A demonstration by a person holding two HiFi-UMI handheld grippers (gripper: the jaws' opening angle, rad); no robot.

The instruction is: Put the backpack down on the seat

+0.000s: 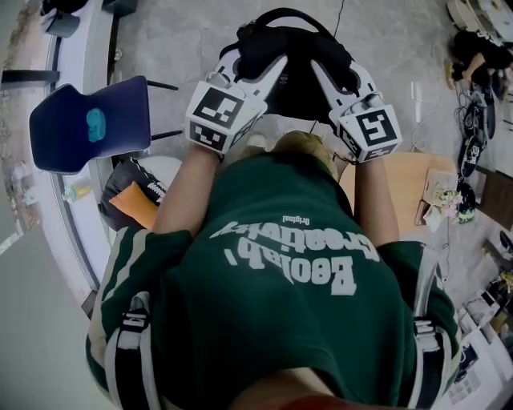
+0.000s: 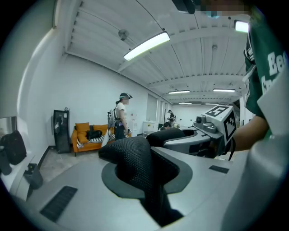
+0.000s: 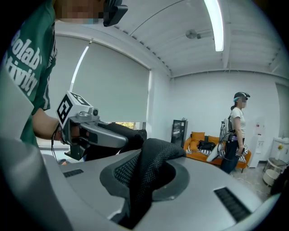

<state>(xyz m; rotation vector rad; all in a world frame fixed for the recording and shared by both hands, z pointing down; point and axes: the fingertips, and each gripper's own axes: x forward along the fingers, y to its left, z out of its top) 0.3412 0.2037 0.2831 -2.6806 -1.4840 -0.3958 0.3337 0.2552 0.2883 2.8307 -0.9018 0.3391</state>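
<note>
Two-handed hold on black backpack (image 1: 295, 80), up in front of the person's chest over grey floor (image 1: 176, 40) (not on the seat yet). Left gripper (image 1: 258, 62): jaws nearly together, pinched on black mesh shoulder strap (image 2: 135, 162), strap bunched in the round notch between the grey jaws and humped over the top. Right gripper (image 1: 341, 68): same story, jaws narrow, pinched on the other mesh strap (image 3: 146, 173). Marker cubes of both facing the head camera, bare forearms running in from green shirt (image 1: 280, 320) with white print. Grippers side by side, near each other, bag body hanging between and beyond them, black top handle (image 1: 282, 10) arched at the far edge of the bag. Seat = dark blue chair (image 1: 120, 112) at left of head view, teal patch (image 1: 96, 124) on it, well apart from the backpack. Nearer than the chair, a black-and-orange bag (image 1: 136, 196) against a round white surface (image 1: 172, 170). Wooden tabletop (image 1: 405, 180) at right, clutter on it too small to name. From both gripper views: white room, strip lights on ceiling, orange sofa (image 2: 88, 135) against far wall, black cabinet (image 2: 60, 131) beside it, another person (image 2: 121, 117) standing with head-mounted gear
</note>
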